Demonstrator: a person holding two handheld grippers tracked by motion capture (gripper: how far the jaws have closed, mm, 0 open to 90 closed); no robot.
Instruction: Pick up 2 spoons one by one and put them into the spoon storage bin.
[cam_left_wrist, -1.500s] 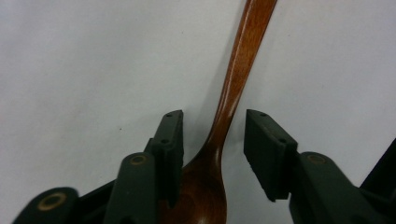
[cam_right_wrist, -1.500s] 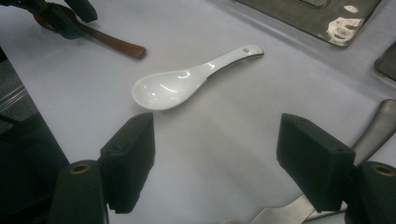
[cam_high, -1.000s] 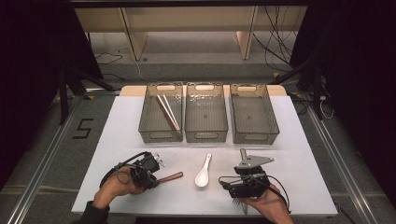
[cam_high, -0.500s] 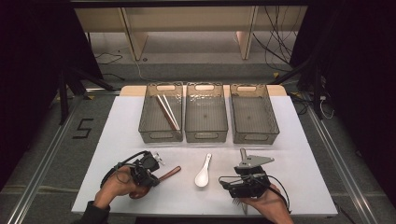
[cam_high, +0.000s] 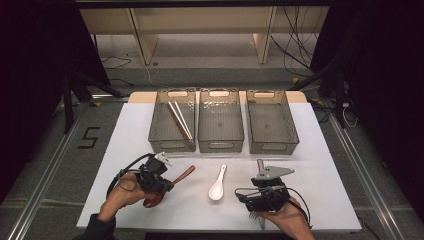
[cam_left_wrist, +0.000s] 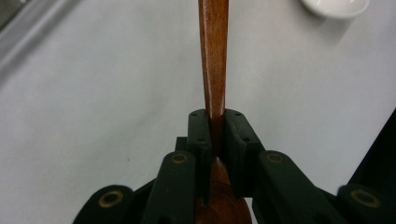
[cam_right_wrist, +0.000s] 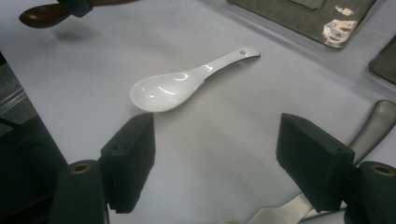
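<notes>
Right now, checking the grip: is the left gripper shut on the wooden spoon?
Shut: the left gripper clamps the wooden spoon by its handle.

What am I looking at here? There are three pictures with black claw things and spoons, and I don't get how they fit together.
There is no robot: a person at a white table holds a hand-held gripper in each hand, a tool with two black jaws.

The high view looks down from above the person. The other two pictures come from small cameras riding on the grippers, looking along their jaws.

The left hand-held gripper is shut on the handle of a wooden spoon; its jaws have just closed on it. The right hand-held gripper is open and holds nothing; a metal utensil handle lies beside its jaws.

Between the two lies a white ceramic spoon. Behind stand three clear bins in a row; the left bin has chopsticks in it.
</notes>
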